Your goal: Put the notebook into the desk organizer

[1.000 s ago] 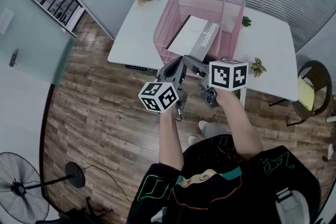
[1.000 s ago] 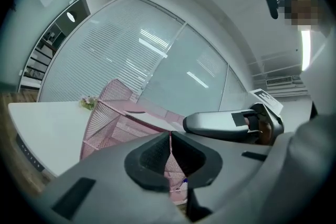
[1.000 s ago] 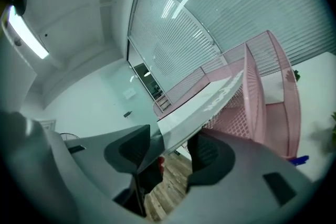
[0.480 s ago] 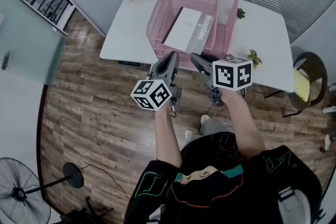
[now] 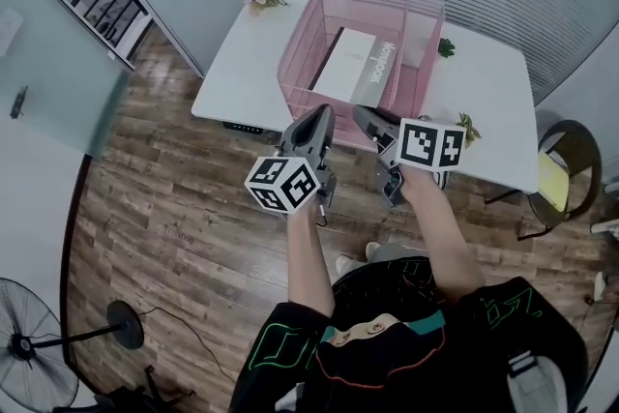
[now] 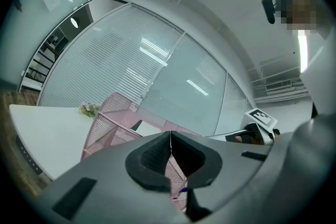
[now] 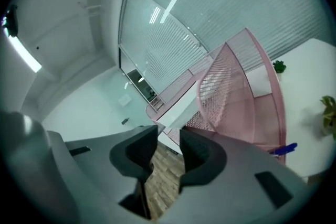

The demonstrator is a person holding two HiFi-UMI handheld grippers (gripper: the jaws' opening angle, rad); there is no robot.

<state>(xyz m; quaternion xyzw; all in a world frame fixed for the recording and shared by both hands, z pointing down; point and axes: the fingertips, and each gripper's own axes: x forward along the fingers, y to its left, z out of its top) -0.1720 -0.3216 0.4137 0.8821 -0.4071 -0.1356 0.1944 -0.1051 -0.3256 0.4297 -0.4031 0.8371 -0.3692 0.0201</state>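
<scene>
The left gripper (image 6: 169, 139) is seen closed and empty, the right gripper (image 7: 168, 136) is held slightly apart on nothing, its jaws having just been opening, and the notebook (image 5: 360, 68), lying in the pink mesh desk organizer (image 5: 298, 63) at upper centre, is shown whole by the head view alone.
</scene>
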